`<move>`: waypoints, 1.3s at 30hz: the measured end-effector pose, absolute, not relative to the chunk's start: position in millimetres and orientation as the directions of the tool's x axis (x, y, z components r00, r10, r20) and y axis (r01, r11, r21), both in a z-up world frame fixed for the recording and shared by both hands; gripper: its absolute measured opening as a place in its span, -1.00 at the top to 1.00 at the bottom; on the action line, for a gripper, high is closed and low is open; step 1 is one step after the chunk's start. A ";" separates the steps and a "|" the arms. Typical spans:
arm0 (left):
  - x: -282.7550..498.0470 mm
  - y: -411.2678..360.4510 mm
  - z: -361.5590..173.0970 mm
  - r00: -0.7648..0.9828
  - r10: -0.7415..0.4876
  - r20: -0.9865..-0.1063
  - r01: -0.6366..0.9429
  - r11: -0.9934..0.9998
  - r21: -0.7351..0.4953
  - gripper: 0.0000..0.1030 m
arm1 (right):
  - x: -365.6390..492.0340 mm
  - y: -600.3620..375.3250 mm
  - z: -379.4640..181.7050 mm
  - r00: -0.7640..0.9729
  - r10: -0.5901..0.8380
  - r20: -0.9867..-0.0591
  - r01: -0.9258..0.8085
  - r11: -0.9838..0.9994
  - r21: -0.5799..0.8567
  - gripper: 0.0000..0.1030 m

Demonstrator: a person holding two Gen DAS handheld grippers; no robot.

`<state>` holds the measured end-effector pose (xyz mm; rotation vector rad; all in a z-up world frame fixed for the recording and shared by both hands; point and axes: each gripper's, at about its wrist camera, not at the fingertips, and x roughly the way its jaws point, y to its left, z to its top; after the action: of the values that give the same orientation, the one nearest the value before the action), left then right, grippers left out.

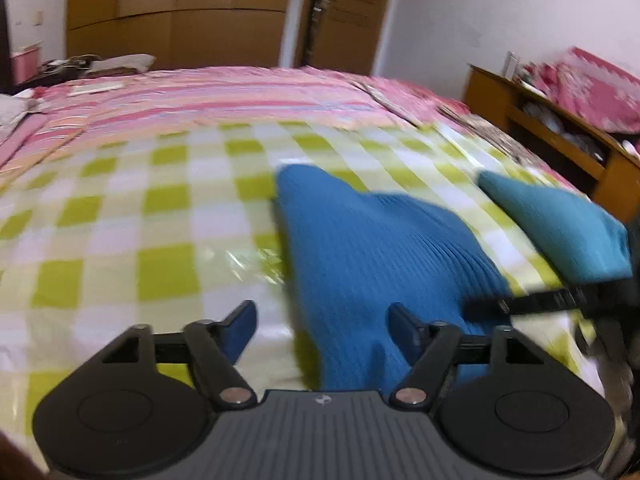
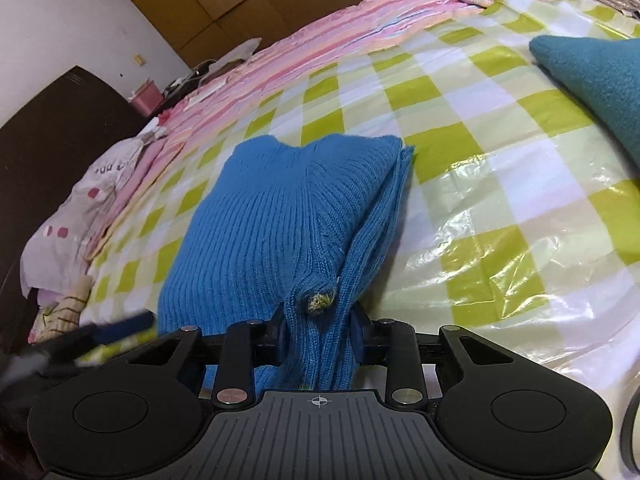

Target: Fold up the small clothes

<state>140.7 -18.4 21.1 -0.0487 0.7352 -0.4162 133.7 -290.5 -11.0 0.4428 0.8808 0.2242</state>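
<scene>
A blue ribbed knit sweater (image 2: 280,216), partly folded, is spread on a green-and-white checked plastic sheet (image 2: 500,184) laid over a bed with a pink striped cover (image 1: 224,96). The sweater lies toward the near edge of the sheet, roughly mid-width.

The right gripper (image 2: 318,340) is clamped on the near bunched end of the blue sweater; the knit is pinched between both pads and rises out of the jaws. A small yellow-green tuft (image 2: 320,301) is seen on the knit just above the grip.

The left gripper (image 1: 322,326) is held with jaws wide apart; the sweater's near left edge lies between the fingers, against the right-hand finger, but nothing is pressed. This view is motion-blurred.

A second garment, teal folded knit (image 1: 560,220), is placed near the right edge of the sheet, apart from the blue one.

At the left edge of the bed a white pillow with pink dots (image 2: 80,208) is seen; printed letters on it are partly readable, something like "noa", not certain. A pink bin (image 2: 146,100) stands beyond. Brown wooden wardrobe doors (image 1: 176,8) are at the far wall, a wooden shelf unit (image 1: 560,136) at the right. No brand is legible; only a crosshair mark is moulded on each gripper body.
</scene>
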 end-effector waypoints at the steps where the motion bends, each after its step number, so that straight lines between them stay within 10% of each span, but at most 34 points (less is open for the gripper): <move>1: 149.8 -19.6 19.2 0.657 -0.385 -0.648 0.347 0.918 -0.193 -0.61 | 134.4 -291.3 -12.2 0.619 0.368 -0.694 -0.008 0.886 0.463 0.44; 7: 191.9 -37.8 -5.5 0.585 -0.436 -0.684 0.322 0.899 -0.298 -0.67 | 143.0 -295.5 -13.9 0.606 0.371 -0.704 -0.019 0.892 0.453 0.45; 15: 163.7 -43.1 -13.4 0.518 -0.517 -0.682 0.355 0.855 -0.378 -0.27 | 138.9 -300.5 -20.5 0.571 0.415 -0.708 -0.064 0.883 0.466 0.50; 39: 84.7 -45.9 -2.0 0.649 -0.234 -0.724 0.283 0.957 -0.056 -0.28 | 49.6 -277.6 19.3 0.706 0.245 -0.665 -0.059 0.955 0.289 0.46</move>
<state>84.7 -45.9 -2.0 0.0644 0.8136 -0.2942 49.6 -277.6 19.3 0.2552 0.7707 0.1713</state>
